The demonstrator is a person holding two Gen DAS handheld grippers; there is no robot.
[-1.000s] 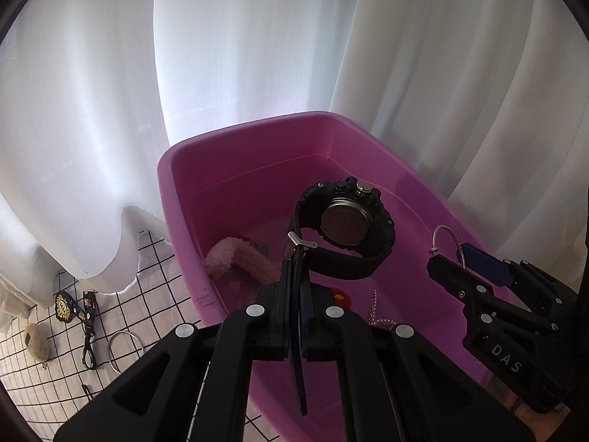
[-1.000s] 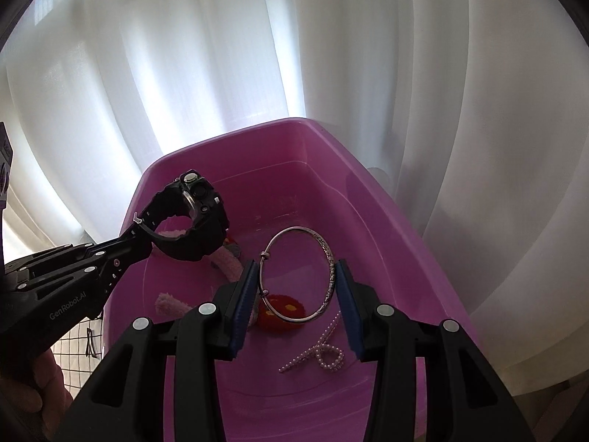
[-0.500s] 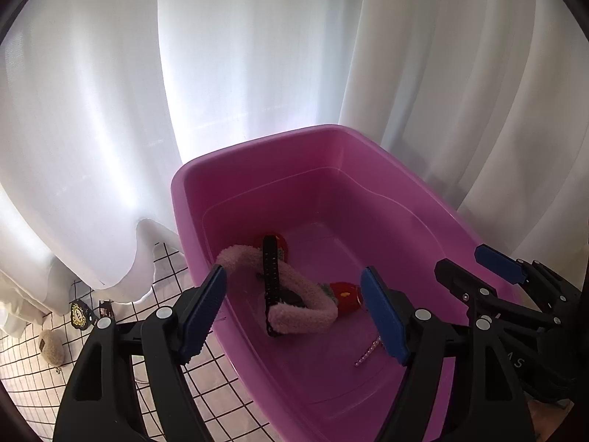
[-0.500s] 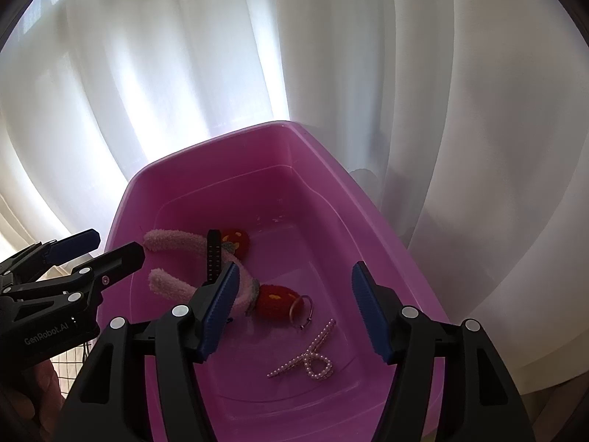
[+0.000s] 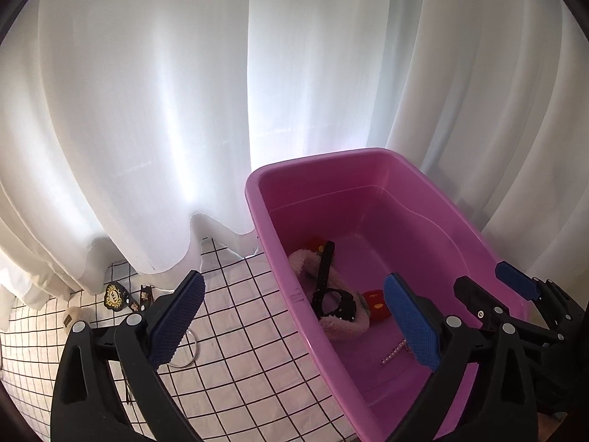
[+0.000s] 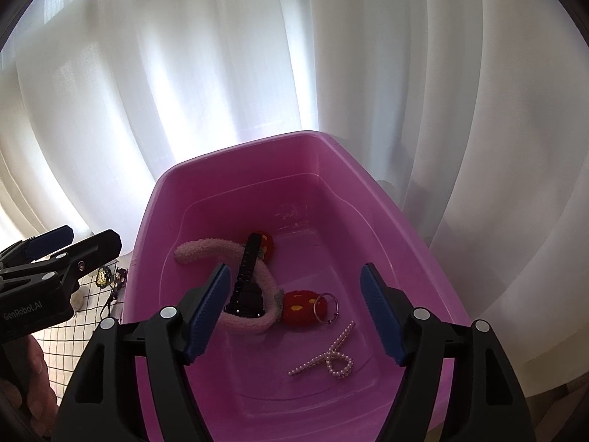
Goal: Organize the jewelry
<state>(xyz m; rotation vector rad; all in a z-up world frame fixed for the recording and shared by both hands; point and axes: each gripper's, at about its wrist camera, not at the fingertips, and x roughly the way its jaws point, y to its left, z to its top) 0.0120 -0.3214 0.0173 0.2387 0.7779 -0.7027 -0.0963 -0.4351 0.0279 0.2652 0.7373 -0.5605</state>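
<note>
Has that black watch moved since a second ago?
Yes. The black watch was held up above the pink tub in the left gripper; now it lies on the tub's floor, across the fuzzy pink band, and that gripper's jaws are opening.

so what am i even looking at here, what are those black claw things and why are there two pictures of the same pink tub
There is no robot here: a person holds a hand-held gripper in each hand, and each gripper has a small wide-angle camera looking forward along its two fingers. So one picture comes from the left gripper and the other from the right gripper.

Both look down into the pink tub. In it lie a black watch, a fuzzy pink headband with red plush ends, a metal bangle and a pearl hair clip.

Beside the tub, on the checked cloth, sit another metal ring and some small badges.

Both sets of fingers are opening, and nothing is between them.
</note>
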